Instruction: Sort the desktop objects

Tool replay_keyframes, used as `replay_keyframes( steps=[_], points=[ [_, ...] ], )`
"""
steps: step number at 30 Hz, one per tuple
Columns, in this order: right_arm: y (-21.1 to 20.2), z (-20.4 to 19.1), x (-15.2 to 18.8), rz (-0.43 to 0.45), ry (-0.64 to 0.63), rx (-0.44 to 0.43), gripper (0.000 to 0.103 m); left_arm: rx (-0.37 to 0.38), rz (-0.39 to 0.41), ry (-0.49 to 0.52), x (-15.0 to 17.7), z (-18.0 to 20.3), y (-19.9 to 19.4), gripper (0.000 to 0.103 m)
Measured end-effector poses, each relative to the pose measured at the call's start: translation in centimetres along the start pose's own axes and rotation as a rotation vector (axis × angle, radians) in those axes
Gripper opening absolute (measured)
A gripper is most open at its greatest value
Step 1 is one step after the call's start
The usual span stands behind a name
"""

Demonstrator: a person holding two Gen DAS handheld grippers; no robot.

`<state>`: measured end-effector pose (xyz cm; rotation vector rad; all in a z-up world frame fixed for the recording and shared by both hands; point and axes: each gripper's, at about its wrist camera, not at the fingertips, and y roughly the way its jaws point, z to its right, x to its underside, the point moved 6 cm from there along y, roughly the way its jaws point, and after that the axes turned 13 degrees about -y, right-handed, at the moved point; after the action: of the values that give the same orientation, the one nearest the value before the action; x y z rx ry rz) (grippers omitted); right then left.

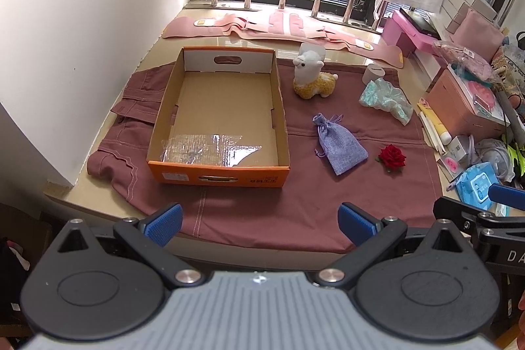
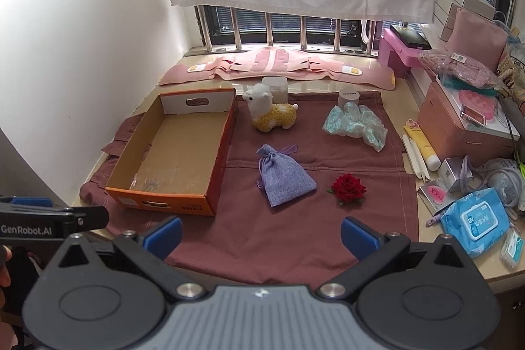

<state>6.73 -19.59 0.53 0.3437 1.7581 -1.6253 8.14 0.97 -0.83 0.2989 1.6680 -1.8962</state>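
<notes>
An open orange cardboard box (image 1: 183, 176) (image 2: 216, 173) stands on a maroon cloth (image 1: 295, 212) (image 2: 295, 235), holding nothing but a strip of clear tape. Right of it lie a plush alpaca (image 1: 313, 76) (image 2: 270, 112), a purple drawstring pouch (image 1: 339, 145) (image 2: 283, 177), a red rose (image 1: 392, 156) (image 2: 348, 187), a pale blue-green scrunchie (image 1: 387, 99) (image 2: 356, 122) and a small white jar (image 1: 374, 72) (image 2: 348, 97). My left gripper (image 1: 261, 223) hangs open over the cloth's near edge, in front of the box. My right gripper (image 2: 261, 233) is open too, short of the pouch and rose.
Clutter lines the right side: a pink storage box (image 2: 459, 123), a blue wet-wipes pack (image 2: 475, 218), a yellow tube (image 2: 423, 146) and cables. Pink fabric (image 2: 279, 64) lies by the barred window. A white wall bounds the left. A clear container (image 2: 275, 87) stands behind the alpaca.
</notes>
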Motion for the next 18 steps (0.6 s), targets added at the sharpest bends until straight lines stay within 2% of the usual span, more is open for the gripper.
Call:
replay_keyframes(
  steps=[18],
  points=[
    [0.39, -0.76, -0.29, -0.003, -0.007, -0.007, 0.103, 0.02, -0.011, -0.001, -0.06, -0.29, 0.23, 0.103]
  ],
)
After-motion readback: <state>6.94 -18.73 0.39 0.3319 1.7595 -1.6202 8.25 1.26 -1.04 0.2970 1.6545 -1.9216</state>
